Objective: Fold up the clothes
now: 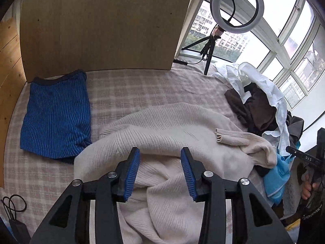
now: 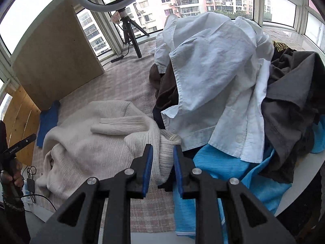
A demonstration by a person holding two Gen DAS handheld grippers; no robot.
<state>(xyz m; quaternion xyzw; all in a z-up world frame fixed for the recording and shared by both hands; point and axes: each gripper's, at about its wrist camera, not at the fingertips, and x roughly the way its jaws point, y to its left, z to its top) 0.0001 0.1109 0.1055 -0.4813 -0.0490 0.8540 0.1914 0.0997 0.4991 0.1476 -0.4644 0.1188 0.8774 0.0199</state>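
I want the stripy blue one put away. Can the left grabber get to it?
Probably yes. The folded blue striped garment lies uncovered on the checked cover, left of the open left gripper, which hangs above the cream sweater; nothing blocks that way.

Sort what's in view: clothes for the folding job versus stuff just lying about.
Job: cream sweater, folded blue striped garment, white shirt, brown garment, grey garment, light blue garment.

Lying about: ring light on tripod, wooden board, black cable.
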